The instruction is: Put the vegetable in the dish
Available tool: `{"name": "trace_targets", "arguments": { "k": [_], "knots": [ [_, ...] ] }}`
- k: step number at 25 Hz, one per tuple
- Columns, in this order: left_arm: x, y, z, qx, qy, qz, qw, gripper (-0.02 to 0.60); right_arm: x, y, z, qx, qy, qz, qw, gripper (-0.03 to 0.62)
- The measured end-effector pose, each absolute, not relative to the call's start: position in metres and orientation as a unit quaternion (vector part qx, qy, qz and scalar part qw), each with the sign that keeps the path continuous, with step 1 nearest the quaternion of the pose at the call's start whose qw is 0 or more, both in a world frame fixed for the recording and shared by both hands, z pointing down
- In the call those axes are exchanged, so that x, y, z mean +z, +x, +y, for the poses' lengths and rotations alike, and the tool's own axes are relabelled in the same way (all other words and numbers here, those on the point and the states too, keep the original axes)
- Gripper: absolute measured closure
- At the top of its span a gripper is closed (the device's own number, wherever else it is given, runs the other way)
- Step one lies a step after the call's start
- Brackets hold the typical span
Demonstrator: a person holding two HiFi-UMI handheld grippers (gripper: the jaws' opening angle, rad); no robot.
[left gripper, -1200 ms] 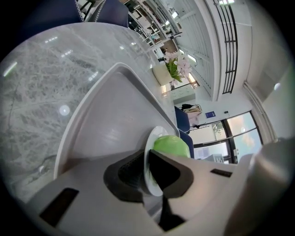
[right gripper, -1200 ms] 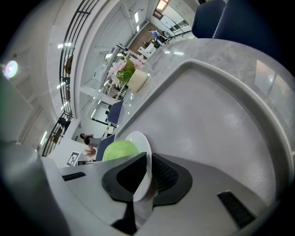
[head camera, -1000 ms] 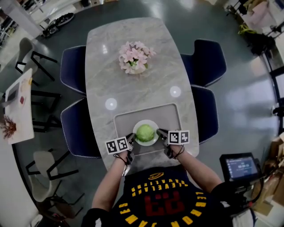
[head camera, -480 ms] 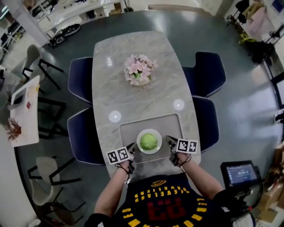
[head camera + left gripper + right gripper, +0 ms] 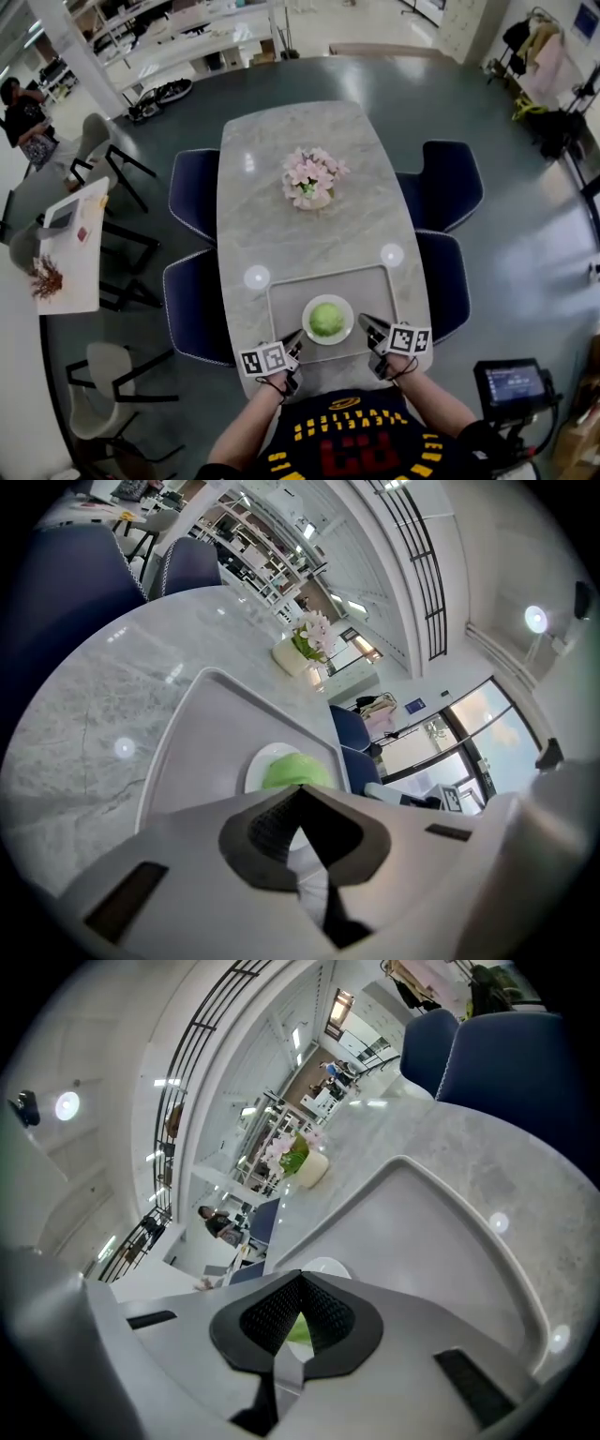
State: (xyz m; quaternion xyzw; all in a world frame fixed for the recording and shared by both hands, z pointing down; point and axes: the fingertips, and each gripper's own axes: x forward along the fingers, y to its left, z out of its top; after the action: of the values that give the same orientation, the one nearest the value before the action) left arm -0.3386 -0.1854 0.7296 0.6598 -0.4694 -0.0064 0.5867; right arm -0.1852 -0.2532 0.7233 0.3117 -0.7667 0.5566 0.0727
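Looking down, I see the vegetable (image 5: 325, 319) in the dish (image 5: 307, 329); up close, my left gripper (image 5: 300, 787) and right gripper (image 5: 300, 1277) jaws are together.

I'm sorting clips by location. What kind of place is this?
Probably a staged dining spot inside a big open workspace. There is a marble table with blue chairs and a flower pot, yet workbenches and a monitor on a stand surround it.
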Motion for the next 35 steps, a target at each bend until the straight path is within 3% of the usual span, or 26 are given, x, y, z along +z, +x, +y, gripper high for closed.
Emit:
{"name": "trace_targets", "arguments": {
  "k": [11,35],
  "knots": [
    [0.66,-0.3,-0.178,-0.037,0.724,-0.428,0.539,0.581,0.674,-0.197,-0.239,0.541,0.293,-0.787,0.041,0.591],
    [0.514,-0.286,-0.174,-0.123,0.801,-0.406,0.422,0.581,0.515,-0.237,-0.221,0.435,0.209,-0.874,-0.049,0.591]
  ]
}}
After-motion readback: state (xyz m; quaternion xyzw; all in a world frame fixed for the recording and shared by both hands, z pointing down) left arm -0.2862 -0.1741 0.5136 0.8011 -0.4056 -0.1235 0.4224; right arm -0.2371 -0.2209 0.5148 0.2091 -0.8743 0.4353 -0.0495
